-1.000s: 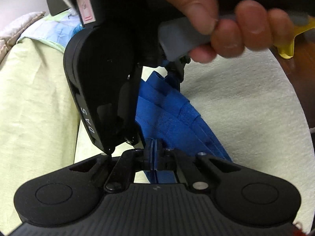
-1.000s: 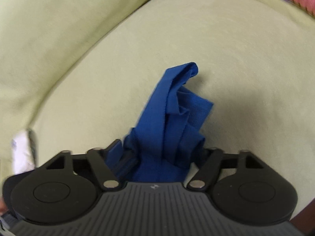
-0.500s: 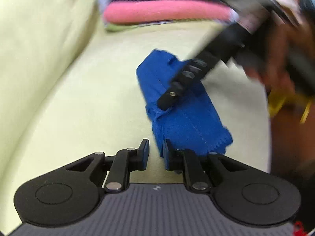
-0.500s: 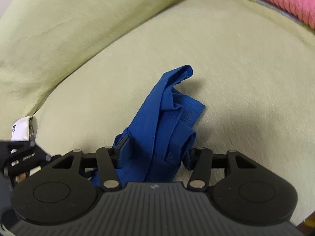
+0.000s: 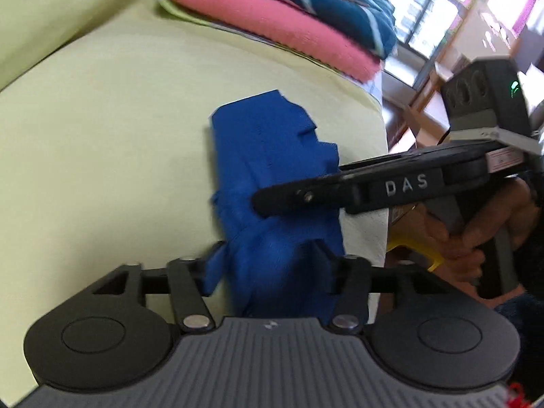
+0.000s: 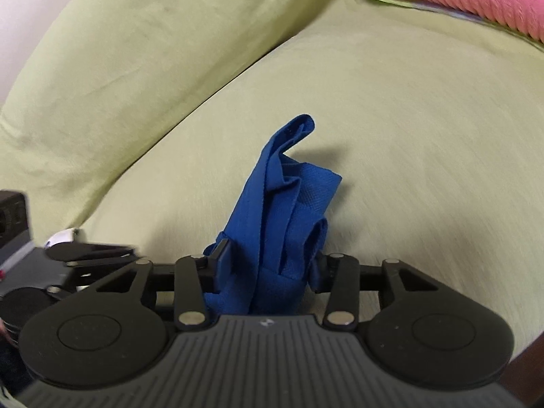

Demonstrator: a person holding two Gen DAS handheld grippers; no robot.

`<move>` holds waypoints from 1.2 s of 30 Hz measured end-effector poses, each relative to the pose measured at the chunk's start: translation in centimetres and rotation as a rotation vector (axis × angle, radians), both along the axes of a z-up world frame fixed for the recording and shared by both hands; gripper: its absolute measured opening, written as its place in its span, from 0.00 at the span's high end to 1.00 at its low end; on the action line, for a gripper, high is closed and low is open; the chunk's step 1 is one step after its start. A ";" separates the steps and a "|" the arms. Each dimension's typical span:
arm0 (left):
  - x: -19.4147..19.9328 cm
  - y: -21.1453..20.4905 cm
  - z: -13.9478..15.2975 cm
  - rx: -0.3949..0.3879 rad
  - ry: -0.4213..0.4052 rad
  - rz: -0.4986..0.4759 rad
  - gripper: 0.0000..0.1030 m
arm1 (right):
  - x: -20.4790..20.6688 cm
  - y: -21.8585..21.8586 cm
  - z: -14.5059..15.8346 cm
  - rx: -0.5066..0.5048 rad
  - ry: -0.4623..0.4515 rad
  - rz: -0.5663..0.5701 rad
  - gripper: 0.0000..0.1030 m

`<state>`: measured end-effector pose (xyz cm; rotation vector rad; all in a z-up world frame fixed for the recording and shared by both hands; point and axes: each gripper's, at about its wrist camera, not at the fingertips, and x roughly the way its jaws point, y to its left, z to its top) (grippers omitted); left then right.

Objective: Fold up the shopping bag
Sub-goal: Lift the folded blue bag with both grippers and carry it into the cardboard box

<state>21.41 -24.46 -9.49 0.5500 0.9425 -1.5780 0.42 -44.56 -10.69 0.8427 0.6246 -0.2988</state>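
Late stage of the fold, seen along both grippers. The blue shopping bag (image 5: 272, 170) is already a narrow, layered bundle lying on the pale green sofa cushion (image 5: 102, 136), directly ahead of my left gripper (image 5: 268, 268) and running back between its fingers. That gripper's jaws are opening; the cloth sits between them, but I judge it no longer pinched. My right gripper (image 6: 268, 268) reaches in from the right of the left one and straddles the bundle's end (image 6: 285, 210); its jaws are closing, the cloth lies between them, and I cannot tell whether the pads press on it yet. I read the step as a handover of the hold from left to right. The next move calls for a firm right-hand pinch across all layers before the left draws clear, or the loose upper flap (image 6: 295, 129) may spring open. Folded pink and dark blue cloths (image 5: 272, 17) lie beyond.
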 end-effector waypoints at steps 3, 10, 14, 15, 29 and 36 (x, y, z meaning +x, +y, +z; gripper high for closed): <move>-0.2 -0.2 0.2 0.011 -0.017 -0.017 0.39 | -0.5 -0.2 -0.3 0.017 -0.008 -0.005 0.62; -4.4 -1.7 1.8 0.046 -0.206 -0.108 0.39 | -2.0 -1.1 -0.9 0.106 -0.060 -0.045 0.62; -6.7 -3.0 2.2 0.055 -0.242 -0.172 0.39 | -3.9 -1.7 -1.0 0.121 -0.076 -0.091 0.62; -7.5 -3.6 2.3 0.055 -0.250 -0.192 0.39 | -4.6 -2.0 -1.1 0.130 -0.077 -0.107 0.62; -28.6 -15.1 2.8 -0.019 -0.246 -0.579 0.39 | -26.4 -7.2 -0.8 0.111 -0.038 -0.494 0.62; -39.4 -19.6 1.6 -0.045 -0.204 -0.760 0.39 | -38.8 -9.0 -1.6 0.094 0.009 -0.708 0.62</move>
